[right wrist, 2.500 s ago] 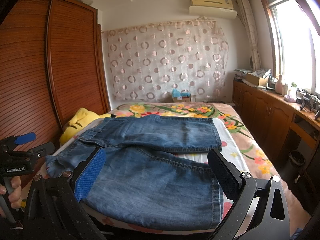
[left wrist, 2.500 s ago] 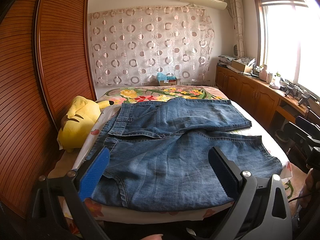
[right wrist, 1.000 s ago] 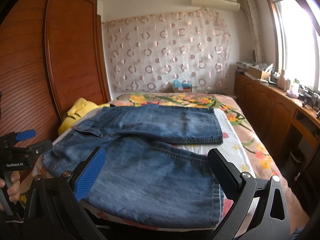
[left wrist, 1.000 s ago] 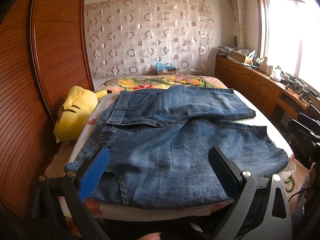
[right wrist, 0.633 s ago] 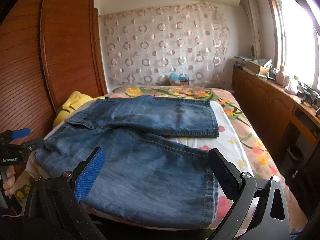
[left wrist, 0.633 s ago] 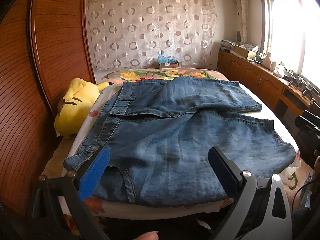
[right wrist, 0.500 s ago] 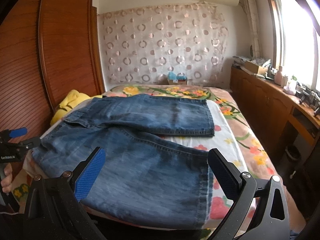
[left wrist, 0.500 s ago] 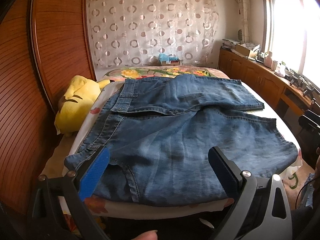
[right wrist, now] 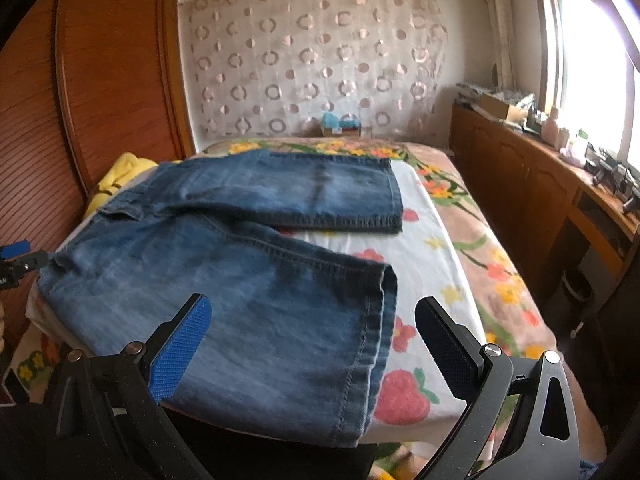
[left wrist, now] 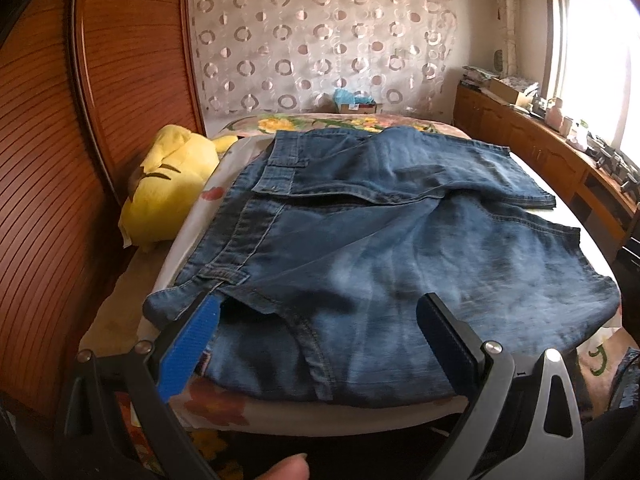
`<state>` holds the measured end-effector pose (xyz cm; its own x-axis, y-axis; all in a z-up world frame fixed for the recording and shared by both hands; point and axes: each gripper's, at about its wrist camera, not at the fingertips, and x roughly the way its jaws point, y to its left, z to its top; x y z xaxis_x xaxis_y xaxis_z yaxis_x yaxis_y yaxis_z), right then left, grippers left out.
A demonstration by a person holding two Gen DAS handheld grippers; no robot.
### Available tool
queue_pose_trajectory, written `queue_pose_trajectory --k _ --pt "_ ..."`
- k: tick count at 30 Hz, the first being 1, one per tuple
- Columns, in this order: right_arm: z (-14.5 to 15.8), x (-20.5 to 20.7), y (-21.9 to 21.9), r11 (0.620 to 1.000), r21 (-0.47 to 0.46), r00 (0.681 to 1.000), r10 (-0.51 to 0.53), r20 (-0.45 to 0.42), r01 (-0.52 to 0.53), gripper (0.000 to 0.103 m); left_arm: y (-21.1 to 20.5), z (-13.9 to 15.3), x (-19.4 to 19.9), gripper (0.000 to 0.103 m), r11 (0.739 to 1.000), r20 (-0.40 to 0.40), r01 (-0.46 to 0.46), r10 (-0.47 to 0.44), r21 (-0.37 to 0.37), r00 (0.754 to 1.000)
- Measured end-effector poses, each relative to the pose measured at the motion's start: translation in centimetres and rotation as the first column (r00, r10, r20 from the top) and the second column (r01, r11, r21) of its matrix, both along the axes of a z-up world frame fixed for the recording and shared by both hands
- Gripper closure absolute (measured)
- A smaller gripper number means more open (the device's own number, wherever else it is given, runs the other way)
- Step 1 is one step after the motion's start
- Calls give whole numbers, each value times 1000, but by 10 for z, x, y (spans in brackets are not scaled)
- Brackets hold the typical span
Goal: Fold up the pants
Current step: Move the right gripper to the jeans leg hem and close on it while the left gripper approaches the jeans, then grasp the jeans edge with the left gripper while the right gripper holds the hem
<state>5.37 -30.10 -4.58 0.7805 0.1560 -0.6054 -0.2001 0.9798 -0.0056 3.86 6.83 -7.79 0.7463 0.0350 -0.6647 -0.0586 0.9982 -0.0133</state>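
While both grippers (left wrist: 316,320) (right wrist: 312,324) gape empty, faded blue denim pants (left wrist: 380,248) lie spread, legs apart.

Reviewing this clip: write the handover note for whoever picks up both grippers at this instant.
Left gripper: jaws open, empty, at the waistband corner of the blue denim pants.
Right gripper: jaws open, empty, at the near leg's hem.
The pants lie spread flat on the floral-sheeted bed, both legs apart, waist toward the yellow plush toy.
Done: nothing folded.
Left: grip waistband and hem, lay the near leg onto the far leg, then fold across.
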Motion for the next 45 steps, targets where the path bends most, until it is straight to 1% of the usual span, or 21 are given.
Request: queue_pose_trajectory --k 7,18,21,24,27,32,33,34,35,37,38,40,42,45 --pt "-9 2 -6 1000 -18 999 3 -45 -3 0 19 -15 2 3 999 -28 -33 33 -17 999" --pt "-25 -9 -17 999 -44 992 23 -126 -29 1 23 -40 7 3 999 -84 -47 46 -18 995" --pt "-28 -14 -22 999 -22 989 27 -148 -30 3 24 -46 8 3 999 -100 -48 46 -19 994" --pt "-31 -18 -23 999 -12 985 36 -169 -38 6 23 -51 10 3 999 -108 -43 42 -15 993" --pt "-36 -20 -22 999 -13 981 47 -191 -50 14 20 -53 11 3 999 -113 -40 38 -12 993" --pt "-41 -21 -24 998 10 976 59 -210 -58 22 20 -56 12 3 999 -122 -38 36 -18 992" --pt "-42 -21 -22 998 8 975 61 -212 -60 26 20 -57 12 3 999 -123 -38 36 -20 992" --pt "-42 -20 -21 998 4 975 61 -214 -62 34 20 -58 12 3 999 -126 -38 34 -25 991" --pt "-43 -19 -21 998 6 974 62 -216 -62 37 20 -59 13 3 999 -128 -38 34 -27 991" --pt "-46 -17 -20 998 19 971 66 -228 -63 50 22 -59 12 3 999 -124 -39 34 -34 992" --pt "-48 -17 -20 998 27 970 70 -234 -65 53 23 -59 10 3 998 -121 -38 33 -42 992" --pt "-51 -17 -18 997 23 968 74 -240 -70 64 24 -58 11 3 998 -119 -38 31 -54 992" --pt "-51 -18 -18 998 12 971 69 -229 -68 69 24 -55 9 3 997 -111 -31 24 -64 993" --pt "-47 -17 -22 997 32 974 69 -214 -64 79 25 -48 5 3 997 -89 -23 17 -76 996"
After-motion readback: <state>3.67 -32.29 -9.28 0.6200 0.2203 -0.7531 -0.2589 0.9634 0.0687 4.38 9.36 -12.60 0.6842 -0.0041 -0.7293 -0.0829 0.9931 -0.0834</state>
